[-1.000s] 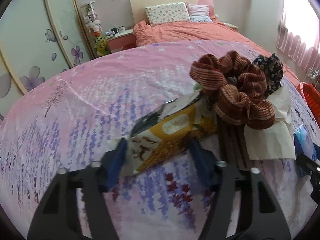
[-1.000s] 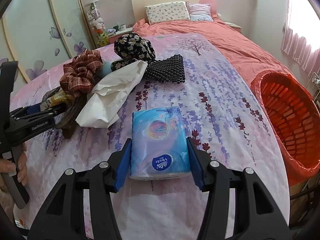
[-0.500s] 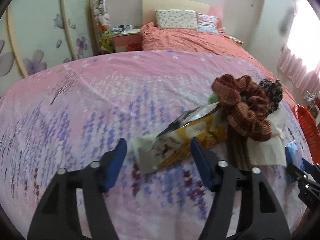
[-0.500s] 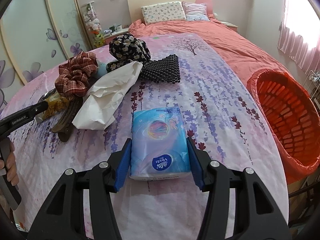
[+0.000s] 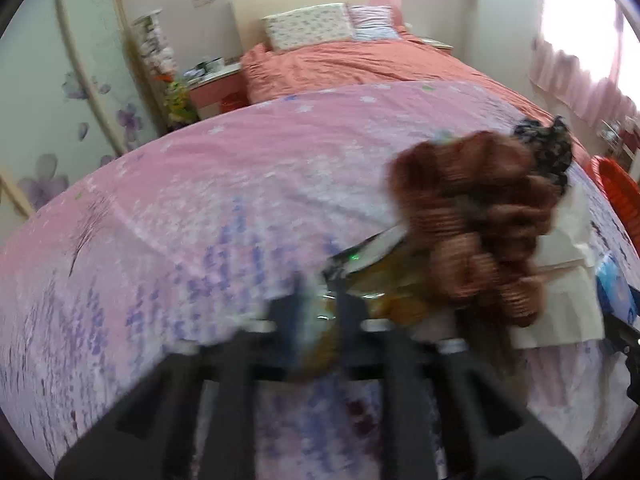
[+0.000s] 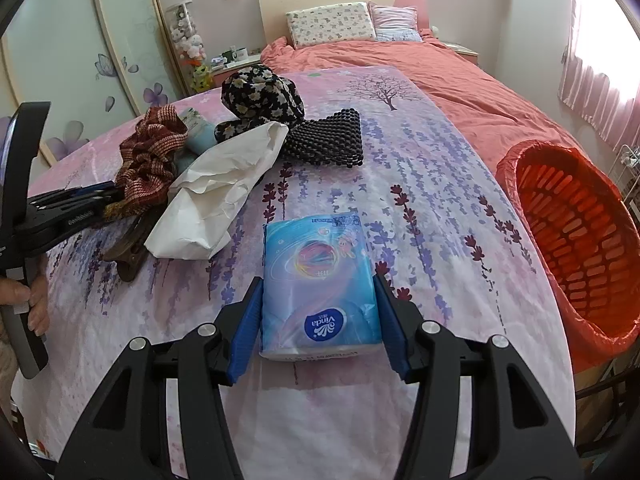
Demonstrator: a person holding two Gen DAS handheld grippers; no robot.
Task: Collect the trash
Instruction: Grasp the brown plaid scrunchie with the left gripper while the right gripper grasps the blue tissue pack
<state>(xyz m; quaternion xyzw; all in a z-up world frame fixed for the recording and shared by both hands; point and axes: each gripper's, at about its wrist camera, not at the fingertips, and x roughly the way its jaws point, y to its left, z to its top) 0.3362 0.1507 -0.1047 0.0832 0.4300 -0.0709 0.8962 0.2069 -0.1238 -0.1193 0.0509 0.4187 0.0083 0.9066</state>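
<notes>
Gripping the blue tissue pack (image 6: 320, 288) squarely, our right tongs (image 6: 318, 320) press both blue pads on its soft, glossy sides, low on the floral-clothed desk (image 6: 420, 208). Our left tongs (image 5: 320, 320) are clenched on the crinkled yellow snack wrapper (image 5: 384, 280), its thin foil tail pinched between the pads; we judge a slow, level pull best, so the ribbed brown scrunchie (image 5: 472, 224) lying on it slides off rather than coming along. Beyond lie the creased white paper bag (image 6: 224, 192) and a beaded black mat (image 6: 328, 140). Well right stands the slotted orange basket (image 6: 576, 240), lined with film.
</notes>
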